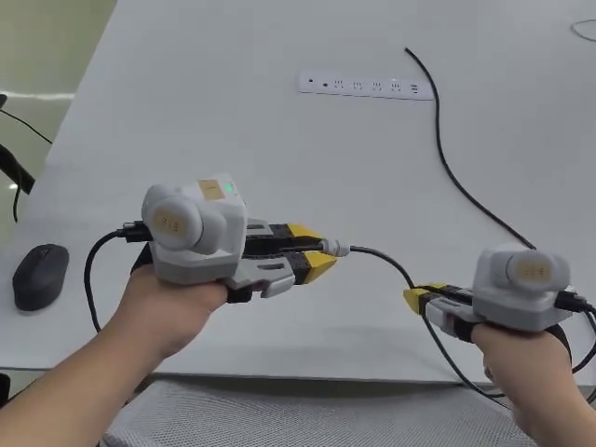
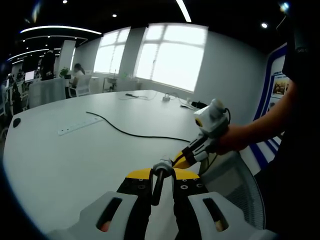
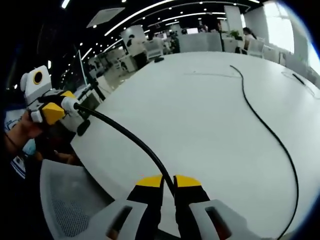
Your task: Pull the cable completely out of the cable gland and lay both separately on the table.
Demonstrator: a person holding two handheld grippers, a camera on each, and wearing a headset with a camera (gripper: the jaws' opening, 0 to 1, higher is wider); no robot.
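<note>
Above the near edge of the worktop [image 1: 279, 149], your left gripper [image 1: 321, 253] has its jaws clamped on the cable gland [image 1: 335, 248], and your right gripper [image 1: 416, 296] pinches the cable [image 1: 386, 259]. The cable runs rightward between them, so pull along that line.

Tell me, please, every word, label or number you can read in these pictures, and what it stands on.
None can be read.
Power strip: markings by the sockets, too small to read.
Blue-framed wall poster: print, too blurred to read.
</note>
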